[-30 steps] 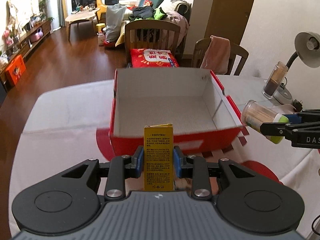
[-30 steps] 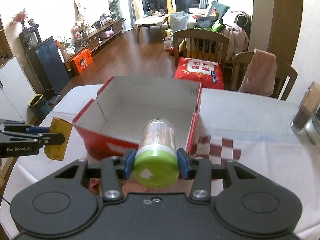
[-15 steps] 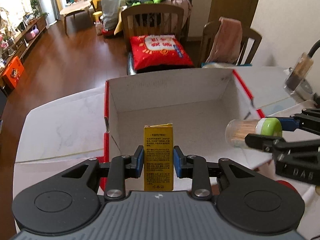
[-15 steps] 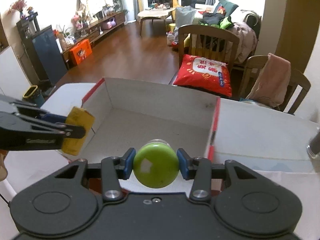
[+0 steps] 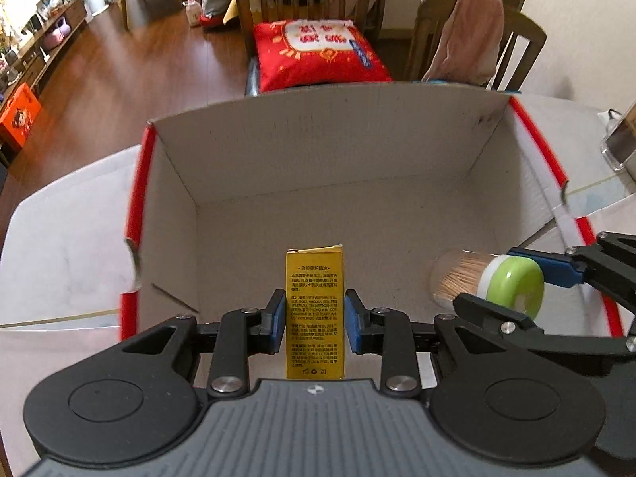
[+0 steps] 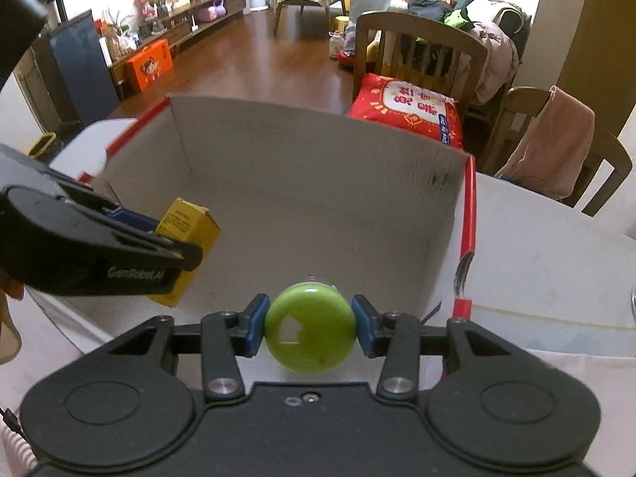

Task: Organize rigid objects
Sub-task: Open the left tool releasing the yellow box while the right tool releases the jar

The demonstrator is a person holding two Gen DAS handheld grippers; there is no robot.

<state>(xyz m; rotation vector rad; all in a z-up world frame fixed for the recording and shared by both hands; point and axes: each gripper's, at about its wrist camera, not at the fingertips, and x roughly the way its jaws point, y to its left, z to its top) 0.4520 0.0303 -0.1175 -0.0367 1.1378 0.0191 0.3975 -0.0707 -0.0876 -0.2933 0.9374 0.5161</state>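
My left gripper (image 5: 315,320) is shut on a small yellow carton (image 5: 315,310) and holds it upright over the near part of the open red-edged cardboard box (image 5: 357,159). My right gripper (image 6: 310,328) is shut on a clear toothpick jar with a green lid (image 6: 310,328), held lying along the fingers and pointing into the box (image 6: 318,183). The jar (image 5: 489,282) shows at the right in the left wrist view, over the box's right side. The yellow carton (image 6: 187,234) shows at the left in the right wrist view. The box's inside looks bare.
The box sits on a white table (image 5: 59,238). Two wooden chairs stand beyond the far edge, one with a red cushion (image 5: 318,51), one with a pink cloth (image 5: 469,39). A glass container (image 5: 620,143) stands at the right on the table.
Both grippers have moved forward and down over the box with their objects; the view now looks down into the box, and the two grippers are closer together.
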